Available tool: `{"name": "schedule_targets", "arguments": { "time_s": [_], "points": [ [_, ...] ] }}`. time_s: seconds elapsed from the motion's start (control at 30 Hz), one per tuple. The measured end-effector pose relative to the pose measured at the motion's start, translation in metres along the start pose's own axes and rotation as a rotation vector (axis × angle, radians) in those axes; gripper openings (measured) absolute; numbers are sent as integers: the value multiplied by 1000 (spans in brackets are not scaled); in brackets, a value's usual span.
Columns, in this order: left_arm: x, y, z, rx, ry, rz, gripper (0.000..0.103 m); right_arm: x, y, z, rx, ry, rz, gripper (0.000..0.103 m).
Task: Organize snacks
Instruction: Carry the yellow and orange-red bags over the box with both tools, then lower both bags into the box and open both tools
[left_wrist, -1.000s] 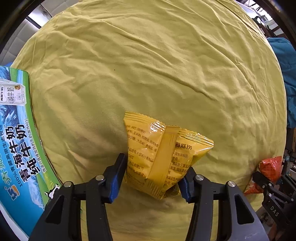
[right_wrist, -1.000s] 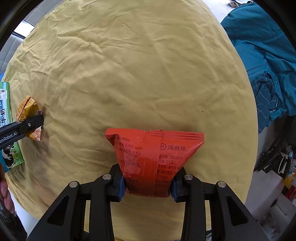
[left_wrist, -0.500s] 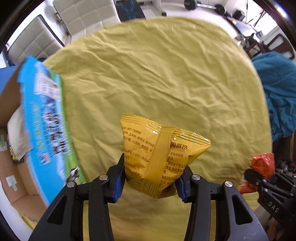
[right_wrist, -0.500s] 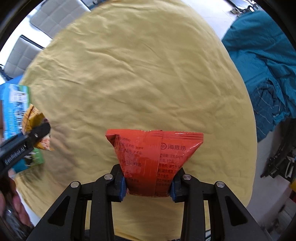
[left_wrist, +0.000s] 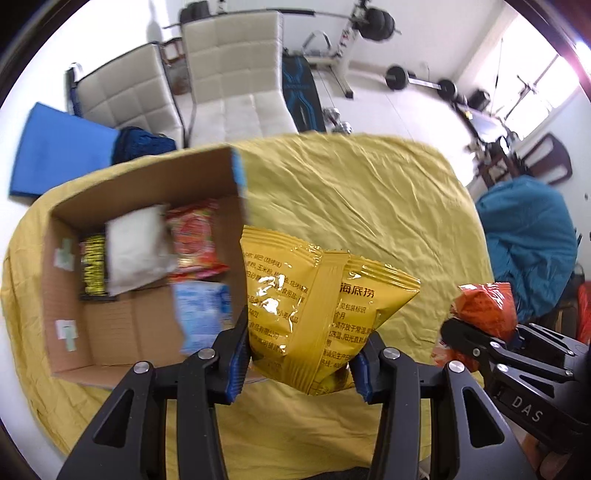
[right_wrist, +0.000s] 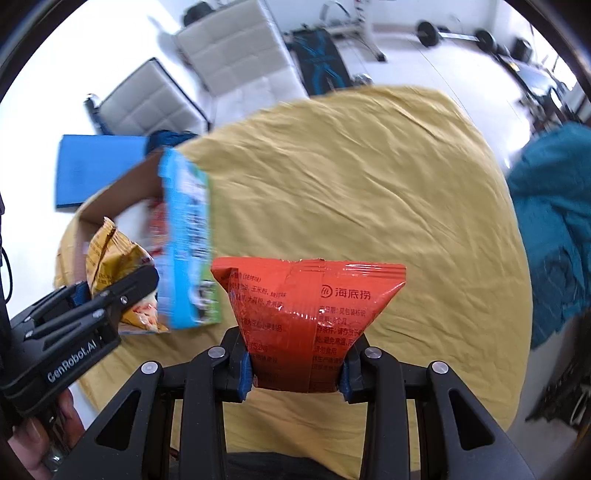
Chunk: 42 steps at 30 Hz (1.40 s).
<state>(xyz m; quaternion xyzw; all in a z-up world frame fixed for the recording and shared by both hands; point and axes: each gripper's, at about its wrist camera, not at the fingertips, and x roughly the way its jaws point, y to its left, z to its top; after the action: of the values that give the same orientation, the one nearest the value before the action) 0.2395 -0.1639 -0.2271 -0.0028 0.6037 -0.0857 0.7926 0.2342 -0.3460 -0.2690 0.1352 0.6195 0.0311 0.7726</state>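
Note:
My left gripper (left_wrist: 301, 365) is shut on a yellow snack bag (left_wrist: 317, 310), held in the air beside the open cardboard box (left_wrist: 66, 266). Inside the box lie a white packet (left_wrist: 136, 247), a red packet (left_wrist: 192, 236), a blue packet (left_wrist: 201, 314) and a dark yellow-striped one (left_wrist: 90, 266). My right gripper (right_wrist: 293, 373) is shut on a red snack bag (right_wrist: 303, 314) above the yellow tablecloth (right_wrist: 369, 184). In the right wrist view the left gripper (right_wrist: 122, 291) with the yellow bag (right_wrist: 107, 258) hangs by the box's blue printed side (right_wrist: 188, 243).
The round table carries only the box at its left. Two white chairs (left_wrist: 207, 81) and a blue mat (left_wrist: 55, 155) stand beyond it. A teal cloth heap (left_wrist: 532, 243) lies to the right. Gym weights (left_wrist: 399, 74) sit at the back.
Both grippers have risen and tilted up with their bags. The left one has swung toward the box, whose open inside now shows.

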Motion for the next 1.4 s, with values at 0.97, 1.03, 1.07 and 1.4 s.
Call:
{"name": "schedule_targets", "arguments": {
  "time_s": [0.97,1.03,1.07,1.4],
  "points": [
    [49,242,-17,-298,202,-4,43,138,243,19,-155,165,151,37],
    [68,251,-18,-313,254,-25,43,161,248,18,-146,209,165,37],
    [77,255,-18,-322,272,-32,43,172,252,17,-151,227,167,37],
    [143,268,-23,-287,417,-23,44,244,267,7,-179,314,129,37]
  ]
}}
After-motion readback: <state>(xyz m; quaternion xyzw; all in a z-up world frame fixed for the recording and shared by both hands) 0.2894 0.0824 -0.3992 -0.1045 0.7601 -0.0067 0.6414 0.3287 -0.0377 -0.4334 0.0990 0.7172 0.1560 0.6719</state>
